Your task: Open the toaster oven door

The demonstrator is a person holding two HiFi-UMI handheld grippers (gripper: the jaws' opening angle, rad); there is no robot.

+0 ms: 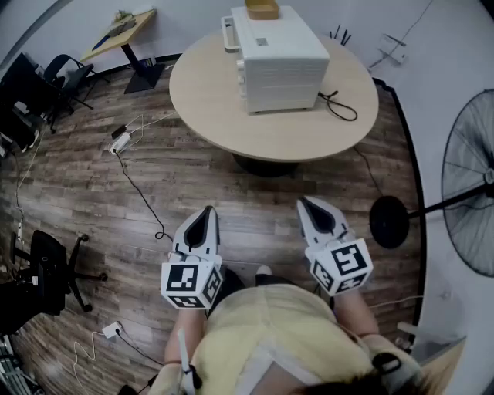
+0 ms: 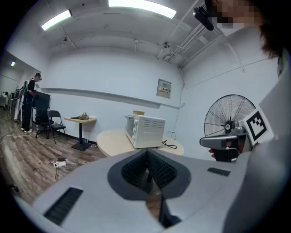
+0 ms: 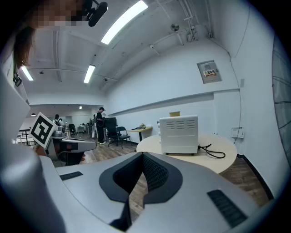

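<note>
A white toaster oven [image 1: 274, 58] stands on the round wooden table [image 1: 208, 100], with its door and handle facing the view's left; the door looks closed. The oven also shows far ahead in the left gripper view [image 2: 145, 131] and the right gripper view [image 3: 179, 134]. My left gripper [image 1: 207, 210] and right gripper [image 1: 305, 202] hover over the wood floor well short of the table, side by side. Both point toward the table. Each has its jaws together with nothing between them, as the left gripper [image 2: 147, 154] and right gripper [image 3: 142, 159] views show.
A small cardboard box [image 1: 262, 9] sits on the oven, and its black cord [image 1: 340, 104] lies on the table. A pedestal fan [image 1: 471, 193] stands at right with its base [image 1: 388, 221] on the floor. Office chairs [image 1: 46, 270], floor cables [image 1: 123, 143] and a side table [image 1: 123, 31] are at left.
</note>
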